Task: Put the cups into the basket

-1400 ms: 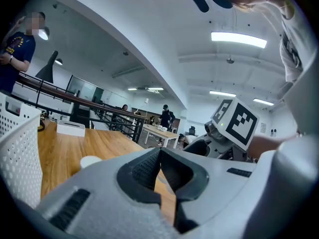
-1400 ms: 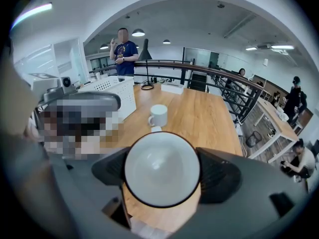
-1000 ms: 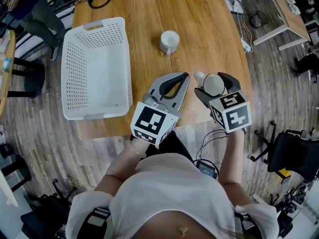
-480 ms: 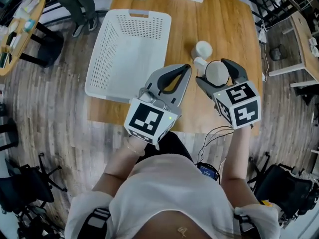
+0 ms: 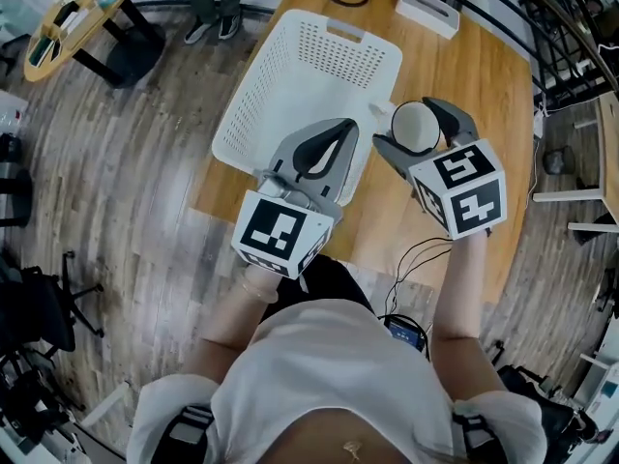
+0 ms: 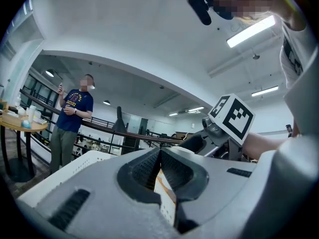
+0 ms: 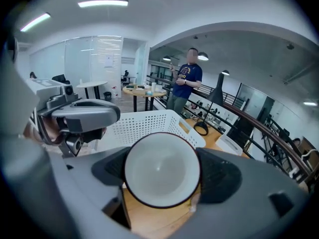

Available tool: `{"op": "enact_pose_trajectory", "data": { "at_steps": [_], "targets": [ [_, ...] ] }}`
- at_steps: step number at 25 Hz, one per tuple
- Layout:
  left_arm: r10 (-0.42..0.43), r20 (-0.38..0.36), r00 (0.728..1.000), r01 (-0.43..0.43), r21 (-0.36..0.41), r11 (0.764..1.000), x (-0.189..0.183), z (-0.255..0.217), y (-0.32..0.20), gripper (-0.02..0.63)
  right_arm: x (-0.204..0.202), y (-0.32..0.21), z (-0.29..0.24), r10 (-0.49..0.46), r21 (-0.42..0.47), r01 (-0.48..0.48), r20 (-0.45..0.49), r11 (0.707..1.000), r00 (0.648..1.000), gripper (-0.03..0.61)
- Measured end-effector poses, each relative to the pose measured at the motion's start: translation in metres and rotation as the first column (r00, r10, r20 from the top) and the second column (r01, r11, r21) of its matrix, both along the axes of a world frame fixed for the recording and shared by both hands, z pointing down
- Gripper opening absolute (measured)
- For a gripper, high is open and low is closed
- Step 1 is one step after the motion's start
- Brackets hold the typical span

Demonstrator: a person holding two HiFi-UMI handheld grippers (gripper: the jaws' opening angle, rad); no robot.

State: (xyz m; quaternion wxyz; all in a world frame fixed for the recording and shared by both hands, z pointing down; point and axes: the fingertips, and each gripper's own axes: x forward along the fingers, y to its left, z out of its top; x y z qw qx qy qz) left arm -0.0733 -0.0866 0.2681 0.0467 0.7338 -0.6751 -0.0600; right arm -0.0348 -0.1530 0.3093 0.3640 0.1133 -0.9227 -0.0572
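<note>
White cup [image 5: 414,129] clamped in right gripper [image 5: 420,126], just beside basket [image 5: 259,87] rim | left gripper [image 5: 345,130] jaws together, empty, over basket edge

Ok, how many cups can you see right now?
1: a white cup held in the right gripper, beside the basket. Others may be hidden behind that gripper.

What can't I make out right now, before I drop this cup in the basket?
- Basket near corner: head view, covered by the left gripper.
- Basket floor: right gripper view, hidden behind the cup and the basket's own wall.
- Table under the right gripper: head view, covered; any second cup there is unseen.
</note>
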Motion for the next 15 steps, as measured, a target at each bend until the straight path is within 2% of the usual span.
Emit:
{"op": "enact_pose_trajectory", "data": {
  "at_steps": [7, 15],
  "targets": [
    [-0.098, 0.003, 0.995, 0.098, 0.007, 0.995, -0.045, -0.001, 0.020, 0.008, -0.058, 0.019, -0.001, -0.115, 0.005, 0.115, -0.005, 0.993, 0.993, 0.400],
    [-0.165, -0.003, 0.986, 0.165, 0.002, 0.986, -0.086, 0.005, 0.034, 0.008, -0.117, 0.035, 0.024, -0.206, -0.027, 0.205, -0.053, 0.978, 0.977, 0.400]
  ]
}}
